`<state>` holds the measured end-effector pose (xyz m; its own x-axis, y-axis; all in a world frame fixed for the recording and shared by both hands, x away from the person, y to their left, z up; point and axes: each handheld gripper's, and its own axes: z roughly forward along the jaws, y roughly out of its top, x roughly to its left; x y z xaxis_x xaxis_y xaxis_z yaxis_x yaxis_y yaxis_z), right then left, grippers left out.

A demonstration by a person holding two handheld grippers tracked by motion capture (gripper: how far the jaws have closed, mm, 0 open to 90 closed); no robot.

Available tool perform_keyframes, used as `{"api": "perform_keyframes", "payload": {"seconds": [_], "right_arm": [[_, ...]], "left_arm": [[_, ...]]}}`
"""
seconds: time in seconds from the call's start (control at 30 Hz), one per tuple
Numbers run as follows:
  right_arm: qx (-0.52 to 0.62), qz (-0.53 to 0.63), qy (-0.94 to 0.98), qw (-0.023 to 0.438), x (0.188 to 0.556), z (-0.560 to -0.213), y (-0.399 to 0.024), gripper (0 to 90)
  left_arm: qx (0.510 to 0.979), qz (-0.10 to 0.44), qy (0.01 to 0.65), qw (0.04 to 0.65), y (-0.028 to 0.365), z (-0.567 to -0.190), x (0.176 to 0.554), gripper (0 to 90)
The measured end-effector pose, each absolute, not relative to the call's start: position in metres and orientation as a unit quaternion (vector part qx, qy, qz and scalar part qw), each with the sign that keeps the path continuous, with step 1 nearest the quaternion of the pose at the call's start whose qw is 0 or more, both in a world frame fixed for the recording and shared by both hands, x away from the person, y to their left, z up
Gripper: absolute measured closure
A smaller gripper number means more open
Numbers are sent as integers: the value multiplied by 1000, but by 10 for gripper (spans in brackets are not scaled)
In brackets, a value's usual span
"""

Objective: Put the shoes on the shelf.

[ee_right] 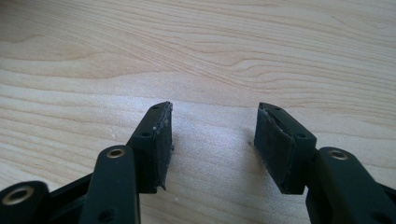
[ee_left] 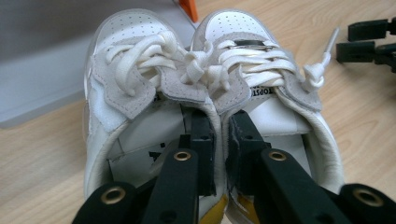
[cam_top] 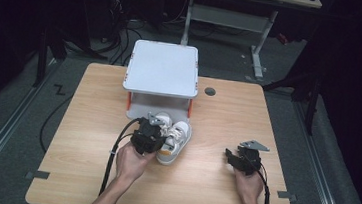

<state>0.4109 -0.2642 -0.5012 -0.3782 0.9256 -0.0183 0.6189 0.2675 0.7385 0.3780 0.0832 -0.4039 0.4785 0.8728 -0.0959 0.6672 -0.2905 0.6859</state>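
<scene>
Shoes (cam_top: 172,141), a white pair with pale grey suede panels and white laces, sit side by side at the centre of the high view, just below the open front of the white shelf stand (cam_top: 162,69) that stands in the upper middle of the wooden table (cam_top: 91,123). Going left to right in that view, your left hand (cam_top: 132,161) comes up from the bottom edge left of centre, and your left gripper (cam_top: 151,135) reaches into the pair from the heel side. In the left gripper view the two shoes lie pressed together across the frame, toes toward the top. One black jaw goes down inside the left-hand shoe (ee_left: 135,88), the other inside the right-hand shoe (ee_left: 261,79), and the two inner collar walls are pinched together between the pads. So your left gripper is clenched on the pair at the adjoining collars. A knotted lace end (ee_left: 314,77) trails off to the right of the pair onto the wood.

Farther right in the high view, well apart from the shoes, your right gripper (cam_top: 237,160) sits low over bare table at lower right. In the right gripper view its jaws stand wide apart with nothing between them, released, over plain wood grain (ee_right: 210,56).
</scene>
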Motion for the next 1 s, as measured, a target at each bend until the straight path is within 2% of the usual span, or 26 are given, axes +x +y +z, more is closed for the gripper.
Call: {"api": "perform_keyframes", "payload": {"seconds": [0.37,1.0], "right_arm": [[507,330,761,232,411,-501,-264,468],[507,330,761,232,411,-501,-264,468]], "left_arm": [[769,170,511,345,99,-401,401,821],[731,222,554,331,104,-427,448,819]]}}
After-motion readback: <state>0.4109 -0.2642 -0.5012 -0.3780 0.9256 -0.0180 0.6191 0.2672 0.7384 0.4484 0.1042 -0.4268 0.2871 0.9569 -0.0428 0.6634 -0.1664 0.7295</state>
